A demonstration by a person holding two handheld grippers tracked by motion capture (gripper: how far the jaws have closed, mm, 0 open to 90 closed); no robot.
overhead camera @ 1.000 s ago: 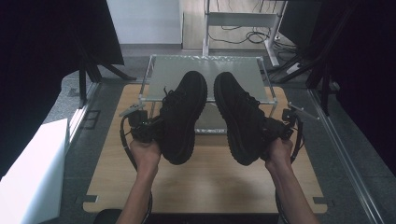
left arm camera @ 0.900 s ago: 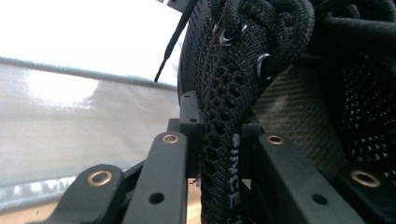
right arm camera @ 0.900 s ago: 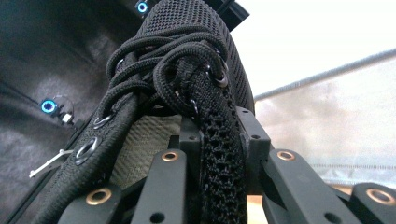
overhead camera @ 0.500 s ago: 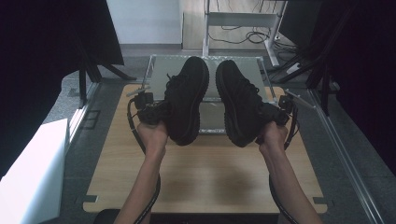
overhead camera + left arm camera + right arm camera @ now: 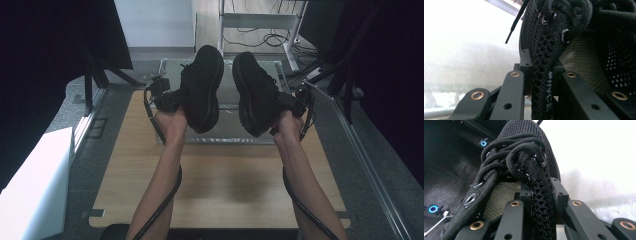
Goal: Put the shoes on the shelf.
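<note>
Item 1: left shoe point(image 5: 202, 87), black mesh, thick-soled. The left gripper point(image 5: 167, 99) is holding it aloft above the far half of the desk point(image 5: 220, 185), jaws clamped on the eyelet edge of the upper.

Item 2: right shoe point(image 5: 255, 92), matching. The right gripper point(image 5: 292, 105) is carrying it beside the first, jaws pinching the same laced edge, one jaw inside the opening.

Item 3: clear tray point(image 5: 225, 137), lying under both shoes at the desk's far edge.

Handling note: each grip is taking only a thin strip of fabric, so the shoes are probably best kept level and lowered slowly, soles down, without swinging.

Not legible: printed lettering on the left upper is cut off; soles' undersides are partly turned away; dark surroundings are obscuring the room's sides.
</note>
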